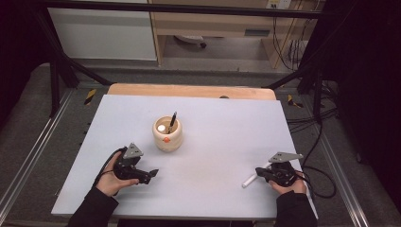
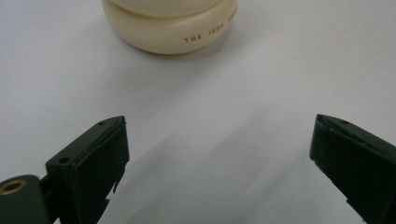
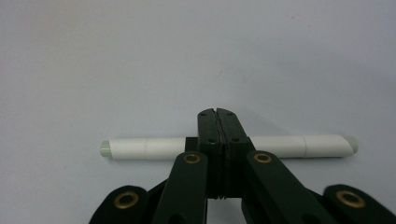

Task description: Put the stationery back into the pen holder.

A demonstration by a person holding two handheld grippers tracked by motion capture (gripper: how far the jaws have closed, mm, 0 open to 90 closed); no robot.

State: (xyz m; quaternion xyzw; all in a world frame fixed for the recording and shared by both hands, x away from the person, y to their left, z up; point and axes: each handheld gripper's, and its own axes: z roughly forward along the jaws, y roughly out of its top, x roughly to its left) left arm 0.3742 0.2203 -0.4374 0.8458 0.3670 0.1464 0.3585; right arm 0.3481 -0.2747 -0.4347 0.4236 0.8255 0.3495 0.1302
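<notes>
A cream round pot (image 1: 167,135) stands mid-table with a black pen (image 1: 172,121) upright in it; its base with brown lettering (image 2: 170,30) lies ahead of my left gripper. My left gripper (image 1: 152,174) (image 2: 219,126) rests open near the table's front left, with nothing between its jaws. A white pen (image 1: 249,179) (image 3: 140,148) lies flat on the table at the front right. My right gripper (image 1: 259,171) (image 3: 217,112) is shut, its closed jaws lying across the middle of the white pen and hiding that part. The pen runs crosswise behind them, not between them.
The pale grey table top (image 1: 208,142) sits on a wooden board (image 1: 189,90). Black frame bars (image 1: 66,66) and cables (image 1: 321,179) run around the table's edges. Wide bare surface lies between the two grippers.
</notes>
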